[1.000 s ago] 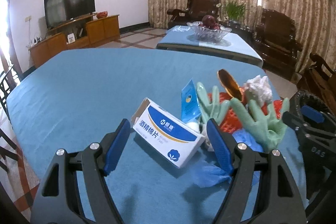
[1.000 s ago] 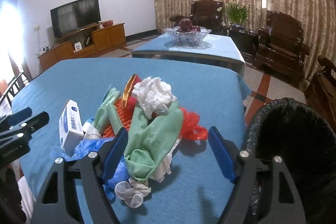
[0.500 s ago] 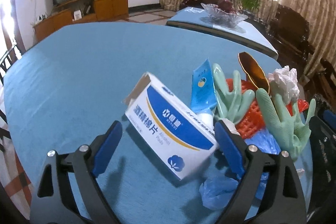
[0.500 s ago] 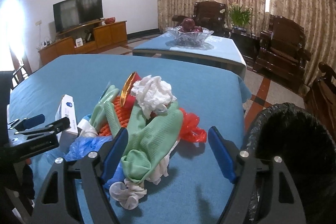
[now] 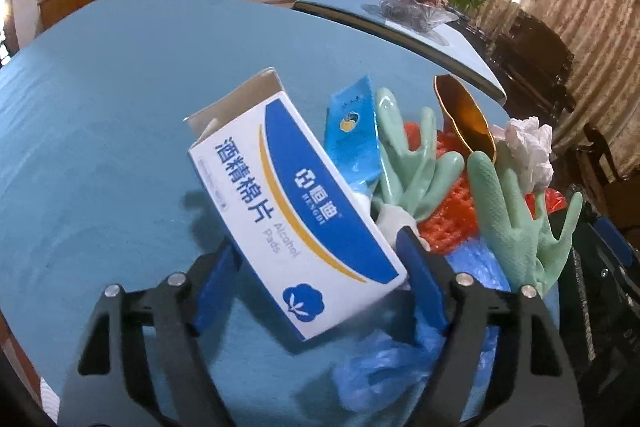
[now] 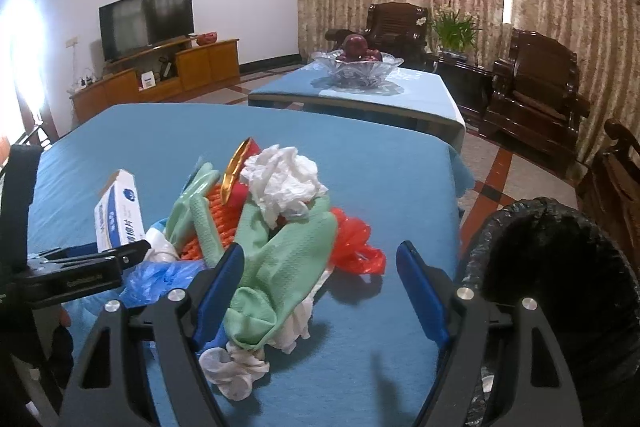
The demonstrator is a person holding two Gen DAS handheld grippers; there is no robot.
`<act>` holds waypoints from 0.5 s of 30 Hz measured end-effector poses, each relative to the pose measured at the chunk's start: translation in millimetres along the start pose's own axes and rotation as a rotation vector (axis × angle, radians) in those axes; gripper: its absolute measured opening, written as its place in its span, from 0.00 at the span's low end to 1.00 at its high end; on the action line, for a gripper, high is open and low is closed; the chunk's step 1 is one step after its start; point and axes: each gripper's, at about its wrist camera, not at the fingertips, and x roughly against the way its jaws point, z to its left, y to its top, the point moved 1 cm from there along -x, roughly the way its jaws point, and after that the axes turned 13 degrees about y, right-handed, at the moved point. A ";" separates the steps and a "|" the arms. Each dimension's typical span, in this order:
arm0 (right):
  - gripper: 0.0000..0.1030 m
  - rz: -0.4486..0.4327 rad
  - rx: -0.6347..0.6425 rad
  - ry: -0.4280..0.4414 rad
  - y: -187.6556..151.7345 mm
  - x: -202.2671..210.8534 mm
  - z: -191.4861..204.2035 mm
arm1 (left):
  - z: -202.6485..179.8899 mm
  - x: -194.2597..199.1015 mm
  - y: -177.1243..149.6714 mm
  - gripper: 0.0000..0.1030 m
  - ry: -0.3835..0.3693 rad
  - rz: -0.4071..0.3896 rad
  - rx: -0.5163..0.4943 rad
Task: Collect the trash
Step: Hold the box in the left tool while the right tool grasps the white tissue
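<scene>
A white-and-blue cardboard box of alcohol pads (image 5: 298, 203), one end flap open, sits tilted between the blue pads of the left gripper (image 5: 320, 279), its jaws closing on the carton's near end — the pads stand at its two sides, though whether they already press on it cannot be told from the wrist view. The box leans against the heap of rubbish at the edge of the blue-clothed table (image 5: 100, 99): a pale green rubber glove (image 5: 408, 163), a second green glove (image 6: 288, 247), crumpled white tissue (image 6: 284, 183), orange plastic netting (image 5: 448, 215), a red plastic bag (image 6: 356, 243) and a thin blue plastic bag (image 5: 384, 363). It lies at the pile's outer side, which probably explains why it is taken first. The right gripper (image 6: 320, 291) hovers with its tongs spread wide and nothing between them, low over the near glove and beside the black-lined waste bin (image 6: 560, 287) — placed, it seems, to work the other flank of the heap within easy reach of the bin. Compared with a second ago, the left tongs have come down and forward: the carton, then lying ahead of the fingertips, now fills the gap between them and tilts more steeply. The right gripper has kept its place and spread.
</scene>
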 end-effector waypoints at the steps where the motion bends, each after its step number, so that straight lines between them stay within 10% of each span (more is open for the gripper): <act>1: 0.75 -0.001 0.001 0.000 -0.1 0.2 0.0 | -0.6 2.1 -0.2 0.71 0.004 -0.008 -0.004; 15: 0.75 0.015 -0.023 0.021 -1.0 -14.1 0.8 | 7.6 52.0 13.6 0.63 0.025 -0.122 -0.033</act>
